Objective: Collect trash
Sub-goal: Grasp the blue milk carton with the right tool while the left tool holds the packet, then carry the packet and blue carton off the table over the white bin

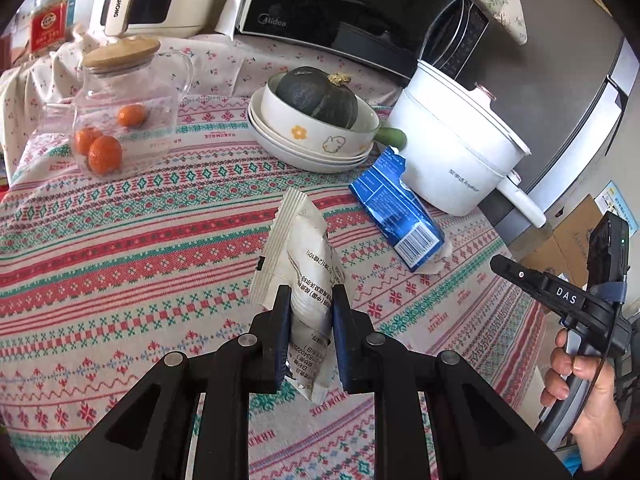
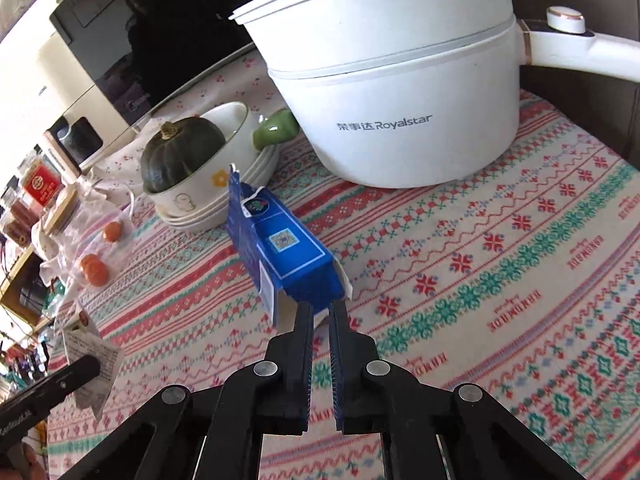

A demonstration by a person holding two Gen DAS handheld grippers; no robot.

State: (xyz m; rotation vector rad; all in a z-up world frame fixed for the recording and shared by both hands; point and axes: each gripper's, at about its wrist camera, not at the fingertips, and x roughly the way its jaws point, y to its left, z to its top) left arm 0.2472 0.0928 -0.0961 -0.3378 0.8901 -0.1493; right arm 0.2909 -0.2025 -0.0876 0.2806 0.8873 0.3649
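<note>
My left gripper point(image 1: 311, 294) is shut on a crumpled white wrapper point(image 1: 298, 248) and holds it above the patterned tablecloth point(image 1: 140, 240). The wrapper also shows in the right wrist view point(image 2: 94, 364) at the left edge. A torn blue carton point(image 1: 400, 210) lies on the cloth next to the white pot. In the right wrist view my right gripper point(image 2: 321, 309) is almost closed, its tips at the near end of the blue carton point(image 2: 280, 256). I cannot tell whether it grips the carton's edge. In the left wrist view the right gripper point(image 1: 500, 262) hovers at the right.
A white Royalstar pot point(image 2: 400, 80) stands right behind the carton. Stacked bowls holding a dark green squash point(image 1: 316, 96) sit centre back. A glass jug with oranges point(image 1: 120, 108) stands left. A microwave point(image 1: 340, 4) lines the back. The table edge runs along the right.
</note>
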